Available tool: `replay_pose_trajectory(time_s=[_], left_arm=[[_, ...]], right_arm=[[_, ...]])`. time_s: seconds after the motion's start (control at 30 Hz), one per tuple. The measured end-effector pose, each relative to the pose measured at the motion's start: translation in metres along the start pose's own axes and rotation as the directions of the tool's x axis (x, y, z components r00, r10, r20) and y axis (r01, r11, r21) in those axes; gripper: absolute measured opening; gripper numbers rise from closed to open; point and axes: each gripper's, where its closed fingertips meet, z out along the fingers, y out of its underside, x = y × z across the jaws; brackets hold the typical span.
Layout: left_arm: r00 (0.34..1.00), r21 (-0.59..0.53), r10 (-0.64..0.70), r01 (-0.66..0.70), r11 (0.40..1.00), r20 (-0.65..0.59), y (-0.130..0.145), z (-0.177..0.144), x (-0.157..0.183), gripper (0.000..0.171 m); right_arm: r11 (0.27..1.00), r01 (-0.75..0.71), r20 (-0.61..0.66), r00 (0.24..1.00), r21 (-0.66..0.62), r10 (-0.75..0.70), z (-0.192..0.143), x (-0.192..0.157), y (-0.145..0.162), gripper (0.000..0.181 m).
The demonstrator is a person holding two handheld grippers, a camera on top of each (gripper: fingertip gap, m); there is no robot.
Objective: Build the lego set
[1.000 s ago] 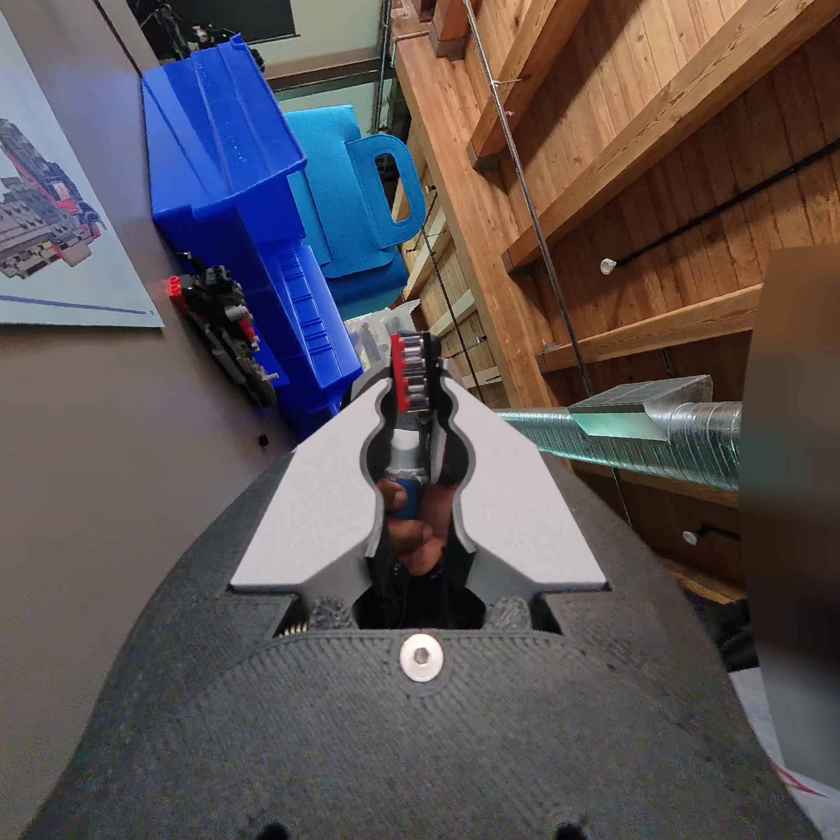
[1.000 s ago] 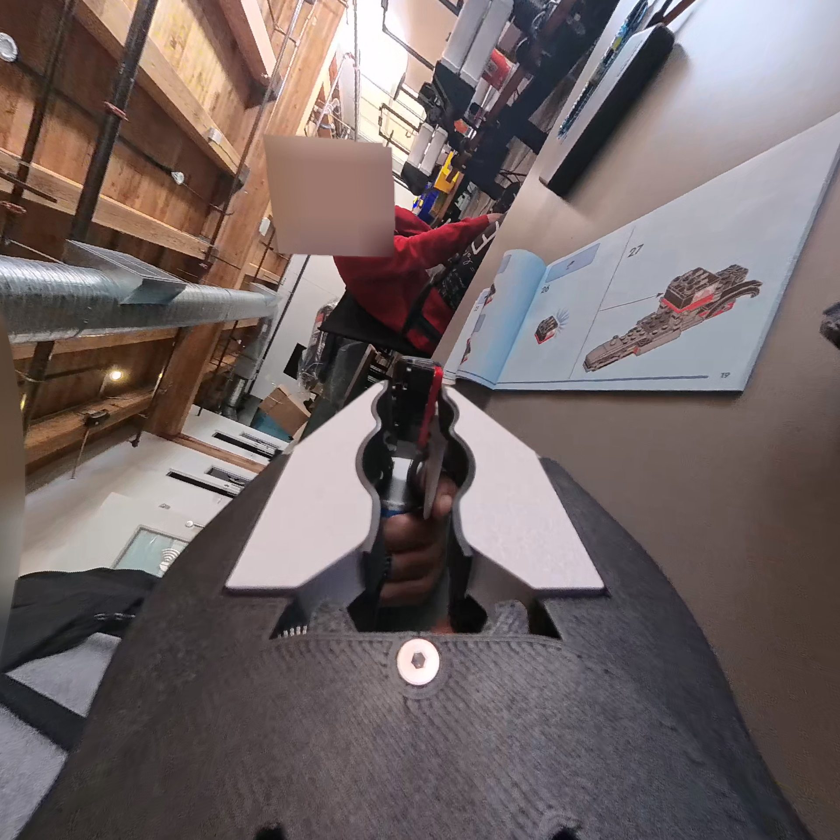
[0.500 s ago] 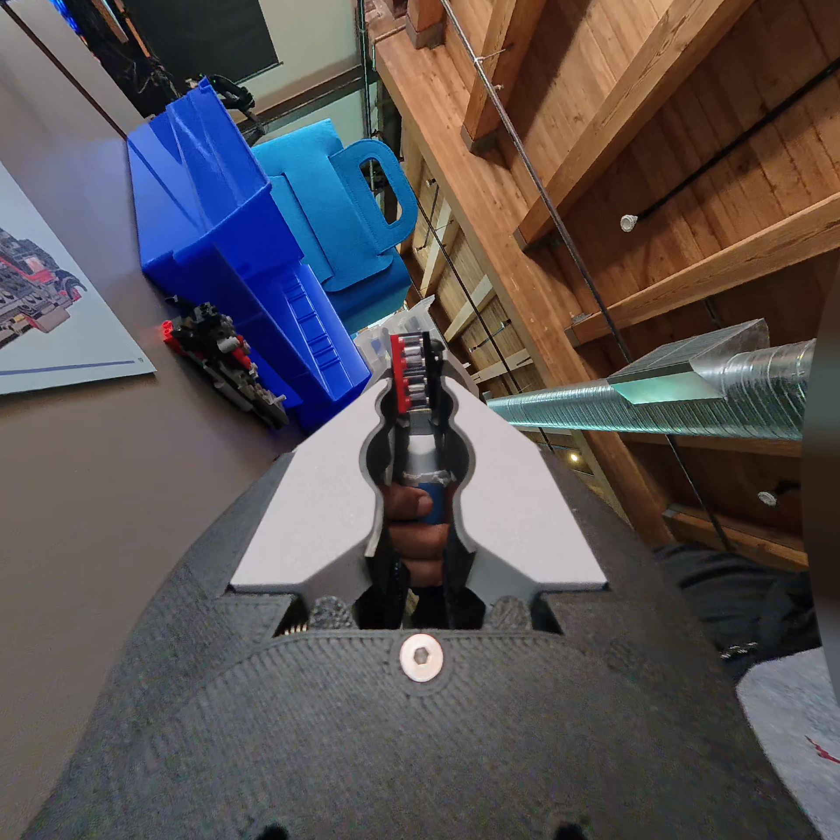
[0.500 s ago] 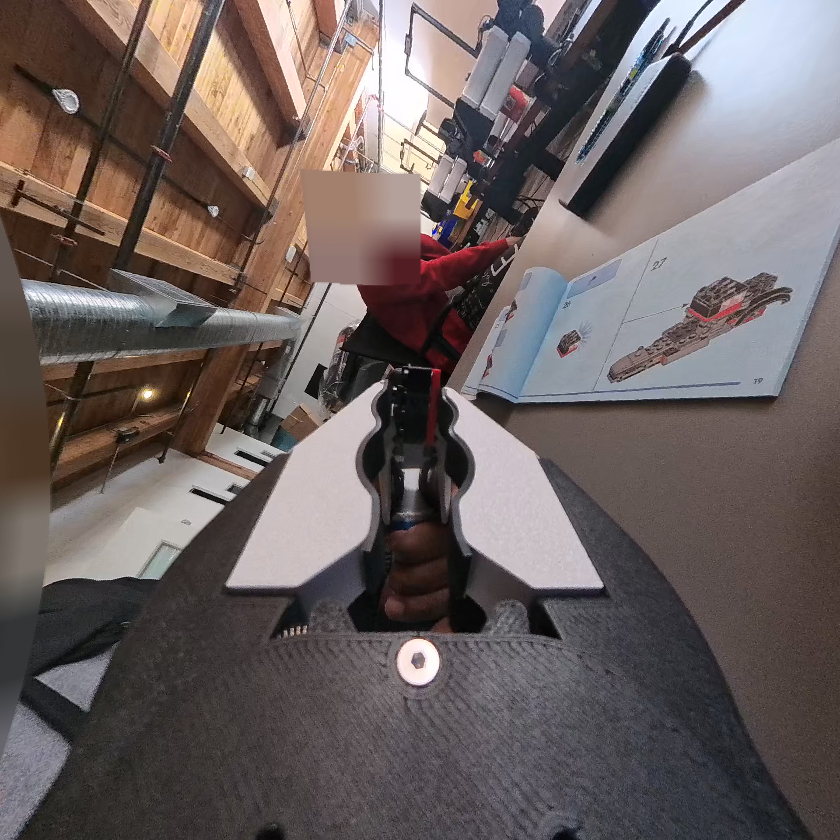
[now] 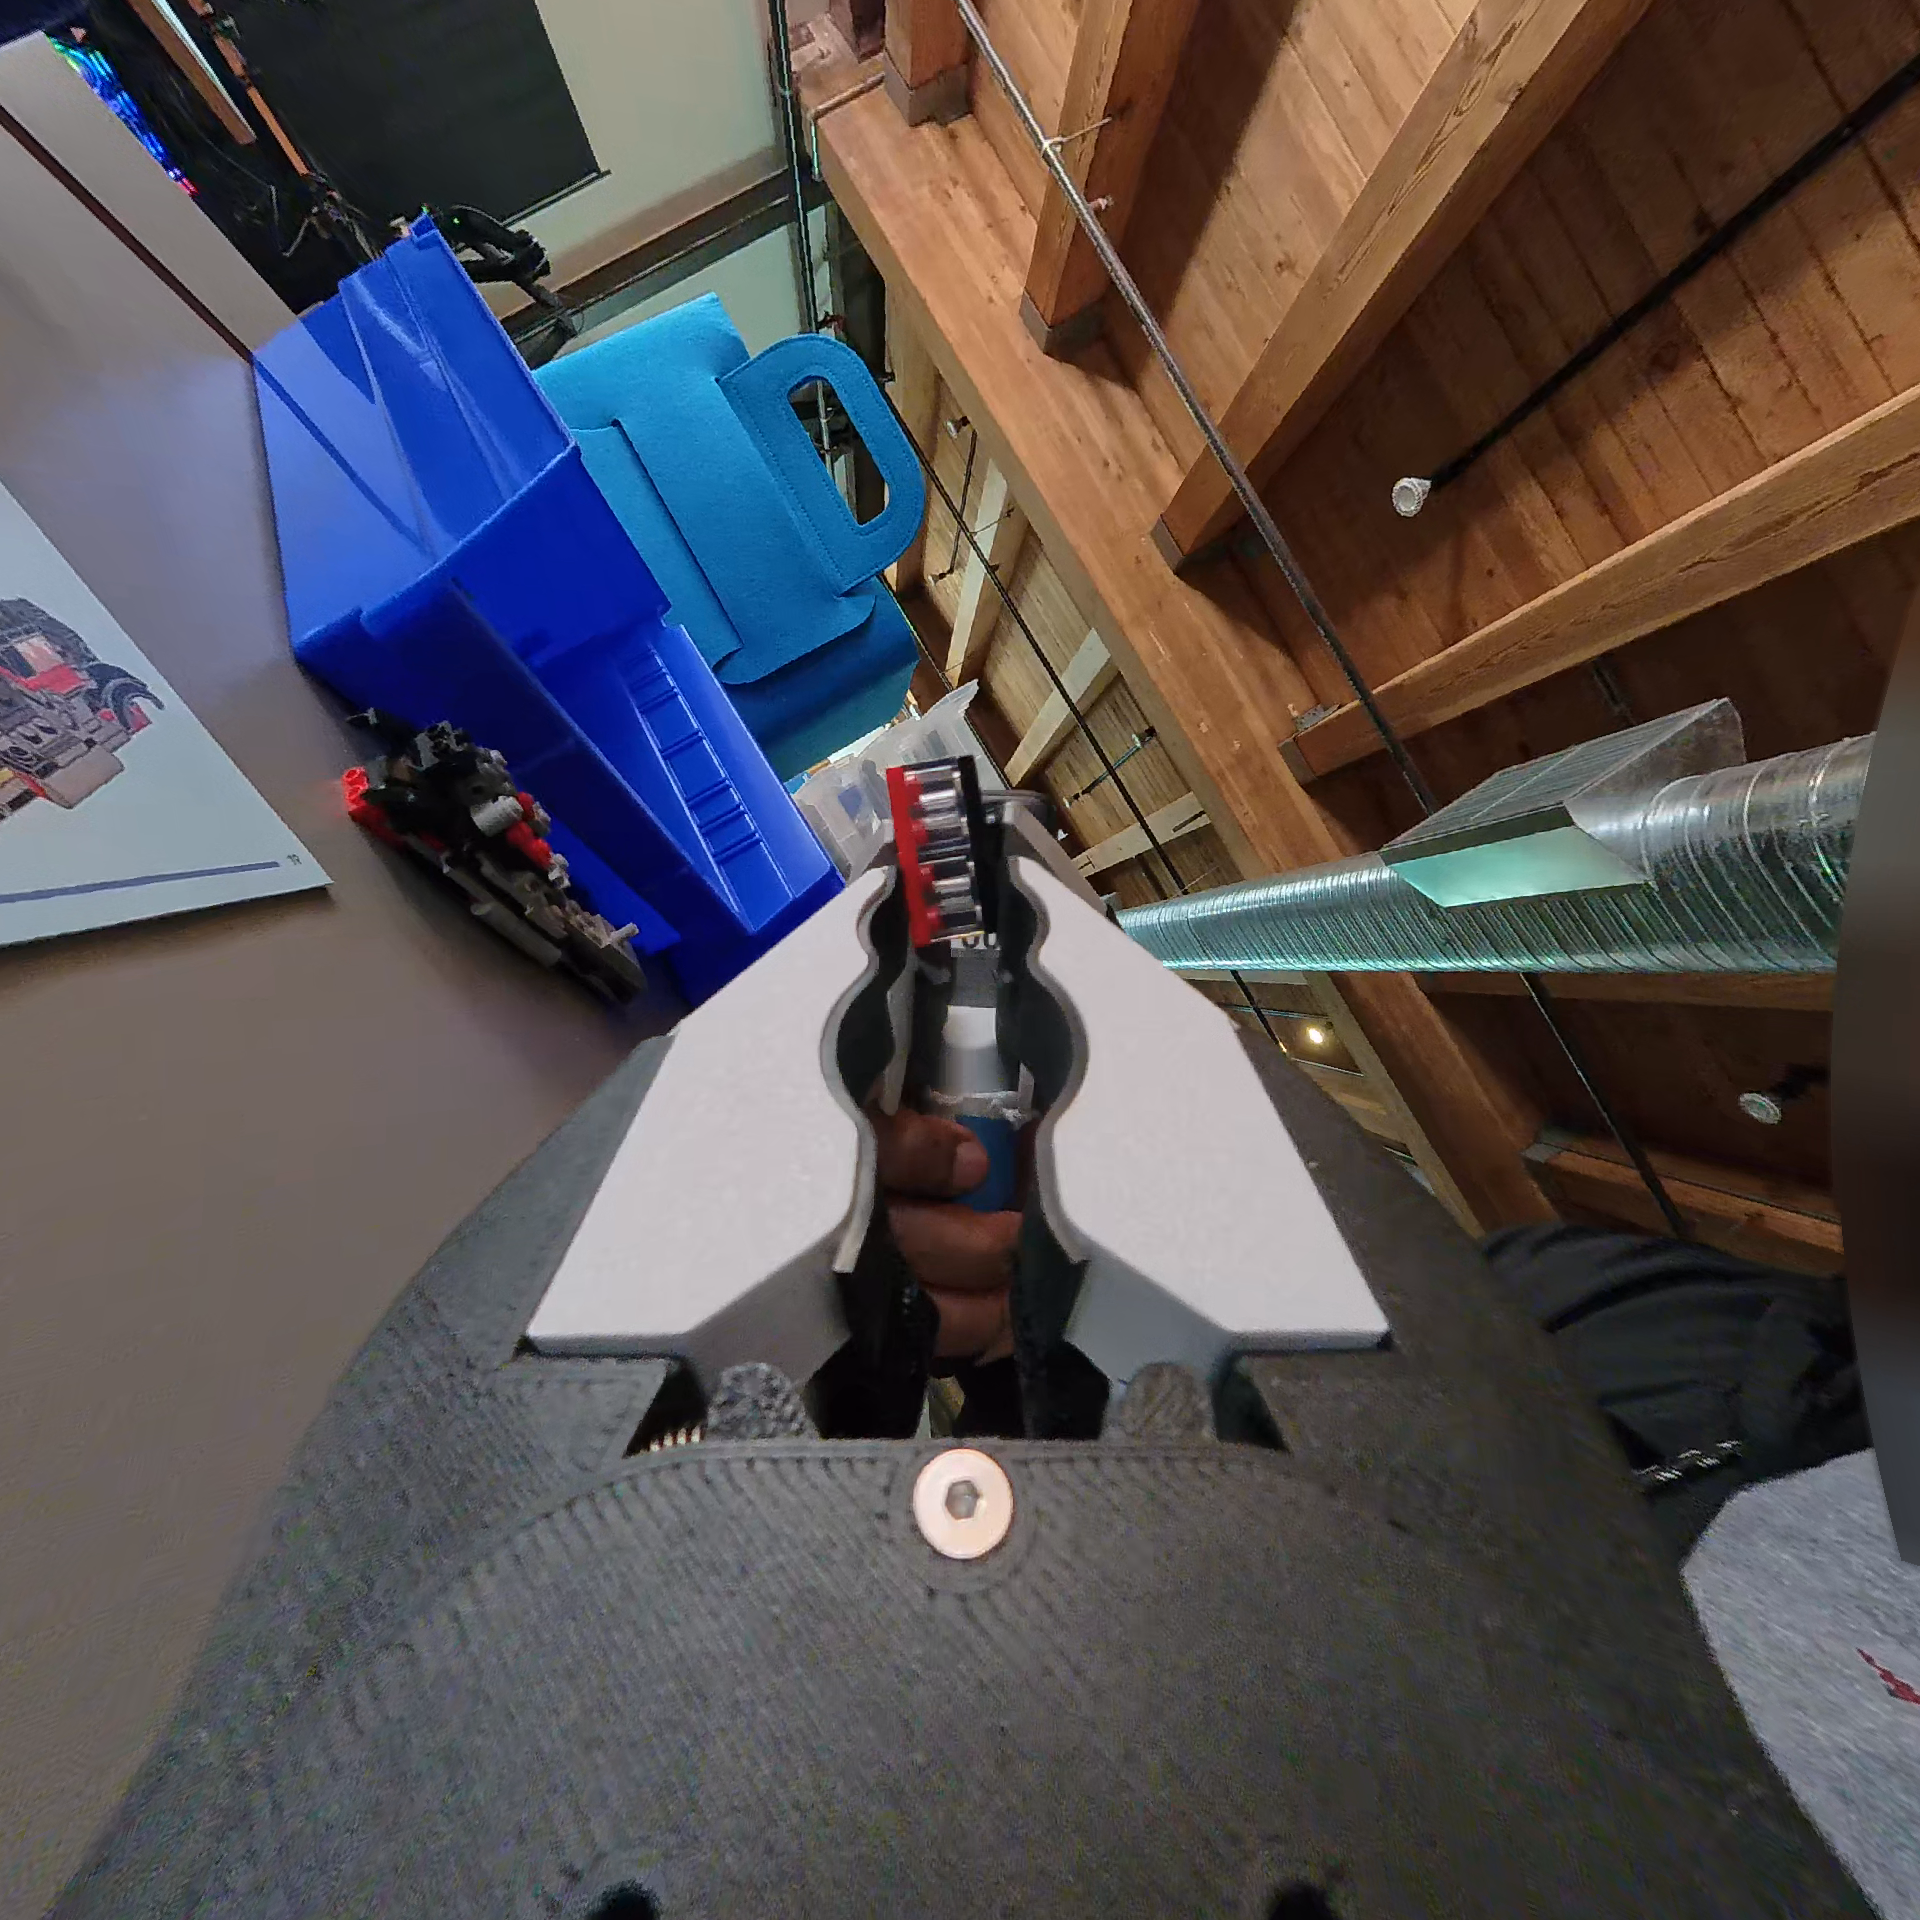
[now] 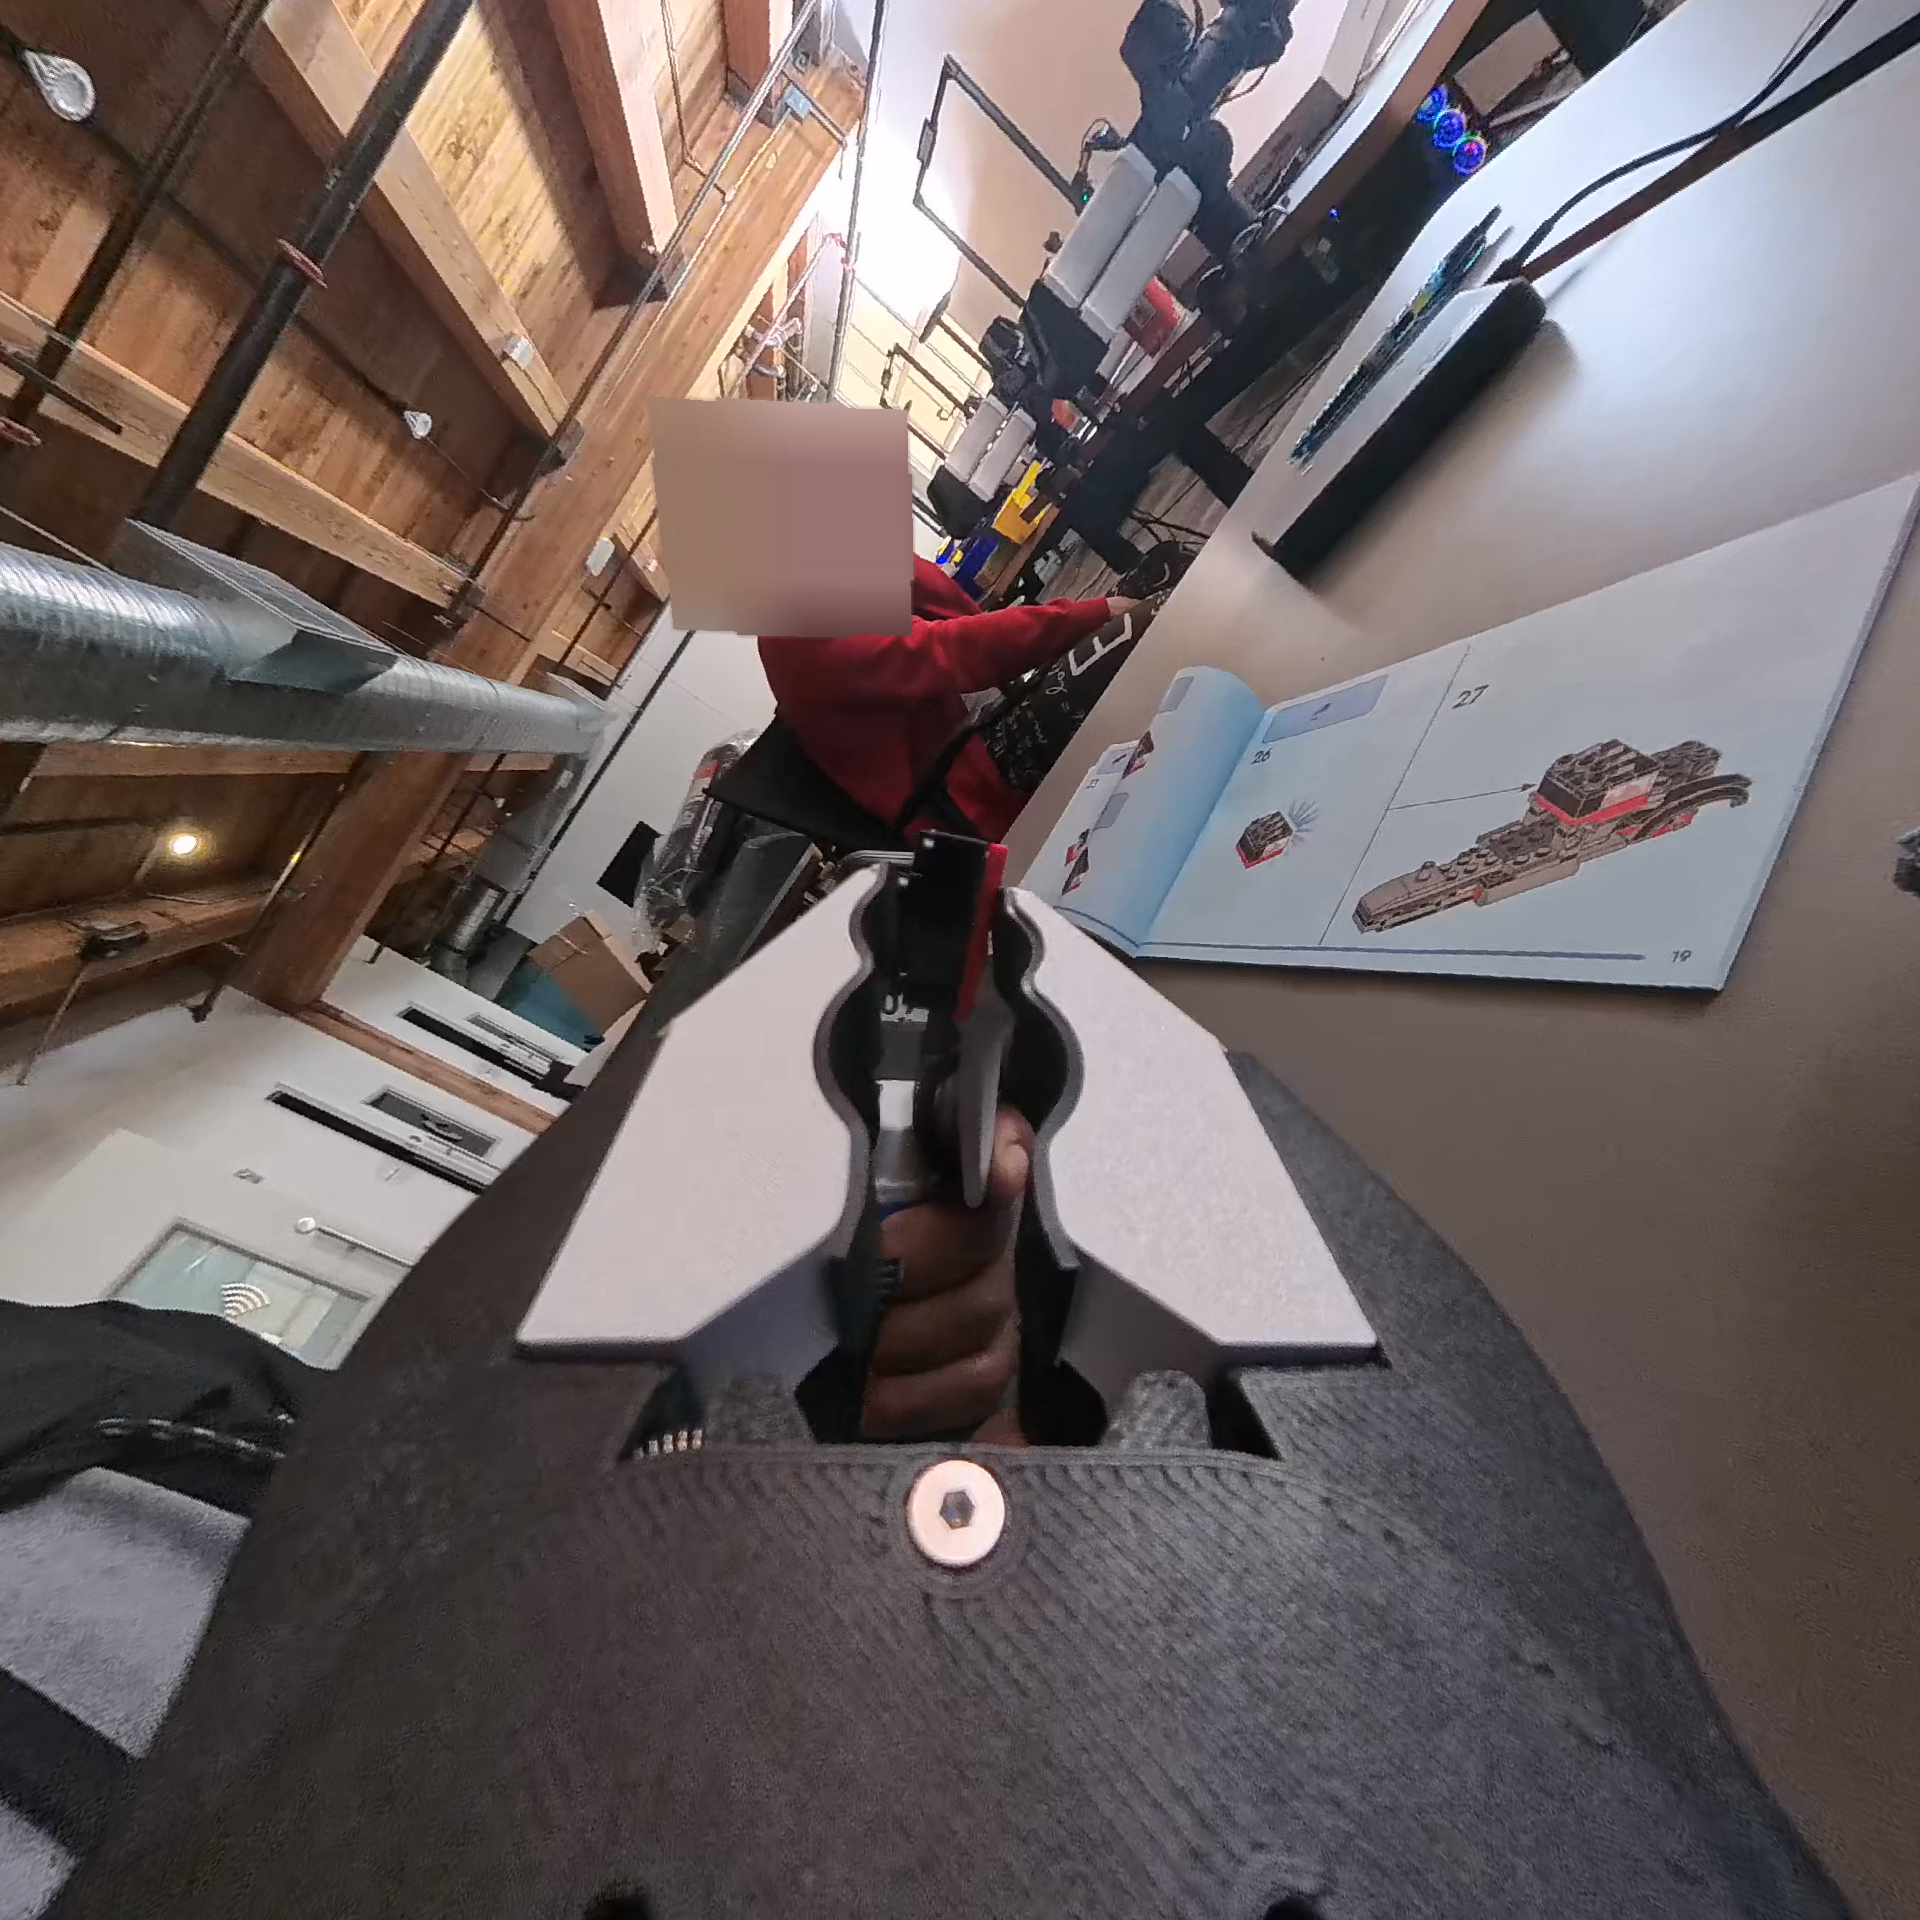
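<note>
Going left to right on your brown table: the open instruction booklet, then the half-built black-and-red model lying long and low against the glossy blue bin, fuzzy blue felt bag behind. Your left gripper is pinched on a small red-and-black studded sub-assembly, held up in the air, and your right gripper is clamped on the same little chunk from the other side. The model sits down-left of the left gripper, so that arm's closer.
</note>
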Motion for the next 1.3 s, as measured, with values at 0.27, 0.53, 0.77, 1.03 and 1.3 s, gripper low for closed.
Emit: replay_pose_trajectory(time_s=[0.27,0.53,0.77,1.03,1.3], left_arm=[[1.000,-0.014,0.002,-0.002,1.000,-0.015,0.001,0.000,0.002,0.018],[0.995,-0.009,-0.059,0.058,0.998,-0.079,-0.006,-0.003,0.007,0.027],[0.995,-0.014,-0.044,0.043,0.999,-0.084,-0.005,-0.004,0.009,0.021],[0.996,-0.012,-0.007,0.006,1.000,-0.091,-0.006,-0.006,0.012,0.017],[0.997,-0.015,0.004,-0.005,1.000,-0.075,-0.006,-0.007,0.010,0.018]], right_arm=[[1.000,0.003,0.010,1.000,0.009,-0.003,-0.001,-0.003,0.000,0.019],[0.999,0.049,0.045,0.998,-0.019,-0.048,-0.001,-0.009,0.004,0.018],[0.996,0.081,0.050,0.996,-0.048,-0.078,0.003,-0.014,0.011,0.019],[0.995,0.091,0.060,0.994,-0.046,-0.089,0.004,-0.017,0.012,0.019],[0.997,0.057,0.069,0.996,-0.047,-0.054,0.005,-0.015,0.012,0.019]])
